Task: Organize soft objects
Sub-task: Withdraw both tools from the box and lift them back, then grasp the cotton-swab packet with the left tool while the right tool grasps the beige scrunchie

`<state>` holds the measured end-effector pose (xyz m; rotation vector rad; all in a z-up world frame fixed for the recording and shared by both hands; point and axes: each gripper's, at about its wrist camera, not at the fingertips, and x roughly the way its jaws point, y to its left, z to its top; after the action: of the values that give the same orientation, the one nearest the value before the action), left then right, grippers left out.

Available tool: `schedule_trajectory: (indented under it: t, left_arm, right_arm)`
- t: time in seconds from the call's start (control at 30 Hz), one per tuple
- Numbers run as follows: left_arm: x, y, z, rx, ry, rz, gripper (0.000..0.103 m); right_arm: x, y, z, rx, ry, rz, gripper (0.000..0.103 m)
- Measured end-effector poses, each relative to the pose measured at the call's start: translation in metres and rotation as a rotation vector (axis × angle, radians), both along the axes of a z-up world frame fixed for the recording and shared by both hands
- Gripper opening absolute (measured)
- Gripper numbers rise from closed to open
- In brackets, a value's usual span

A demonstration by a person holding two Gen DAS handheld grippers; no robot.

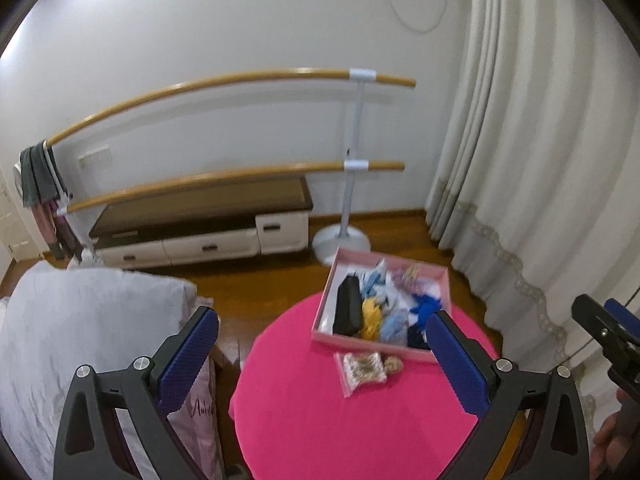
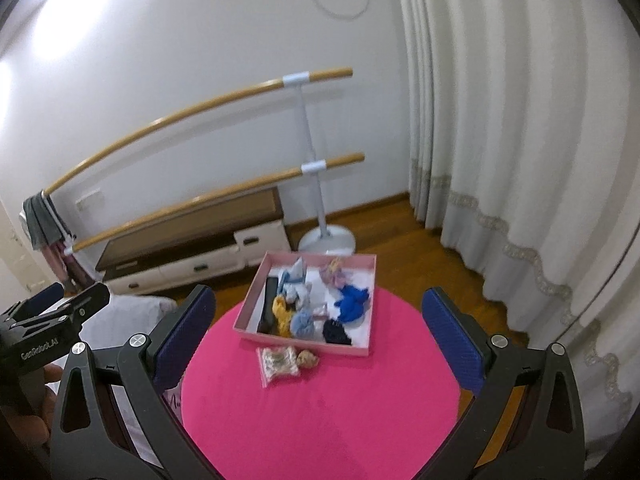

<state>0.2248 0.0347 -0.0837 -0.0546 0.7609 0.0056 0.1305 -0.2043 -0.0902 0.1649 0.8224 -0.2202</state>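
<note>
- Left wrist view shows the left gripper held above a round pink table, its blue-padded jaws spread wide apart with nothing between them.
- Right wrist view shows the right gripper the same way: jaws wide apart, holding nothing, hovering over the near part of the table.
- A shallow pink box sits on the far side of the table, holding a jumble of soft items: a black piece, yellow and pale blue ones, a bright blue scrunchie, a pinkish one and a dark one near the front wall.
- Outside the box, just in front of its near wall, lies a clear bag of beige items, with a small tan scrunchie touching or nearly touching its right edge.
- These two loose pieces look like what is left to put away, so the task seems close to its end.
- The bag's long axis runs roughly across the view, slightly tilted.
- From the right gripper, both loose pieces lie ahead and a little left of centre; from the left gripper, the bag lies ahead and right of centre, near its right finger.
- Neither gripper is clearly nearer; the tan scrunchie sits on the right gripper's side.
</note>
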Motion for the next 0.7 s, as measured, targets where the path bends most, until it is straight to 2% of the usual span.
schedule_trajectory:
  t: [0.1, 0.27, 0.5, 0.7]
  left_arm:
    - [0.030, -0.004, -0.010, 0.008, 0.055, 0.002, 0.103]
    - [0.081, -0.008, -0.049, 0.025, 0.143, 0.020, 0.103]
    - [0.140, -0.016, -0.140, 0.013, 0.311, 0.005, 0.103]
    - [0.182, -0.023, -0.207, -0.015, 0.404, -0.024, 0.103]
  right_arm:
    - [0.015, -0.005, -0.028, 0.030, 0.062, 0.009, 0.103]
    - [0.039, -0.010, -0.083, 0.060, 0.178, 0.031, 0.103]
    - [0.065, -0.018, -0.166, 0.125, 0.336, 0.055, 0.102]
    - [0.077, -0.025, -0.234, 0.215, 0.451, 0.048, 0.093]
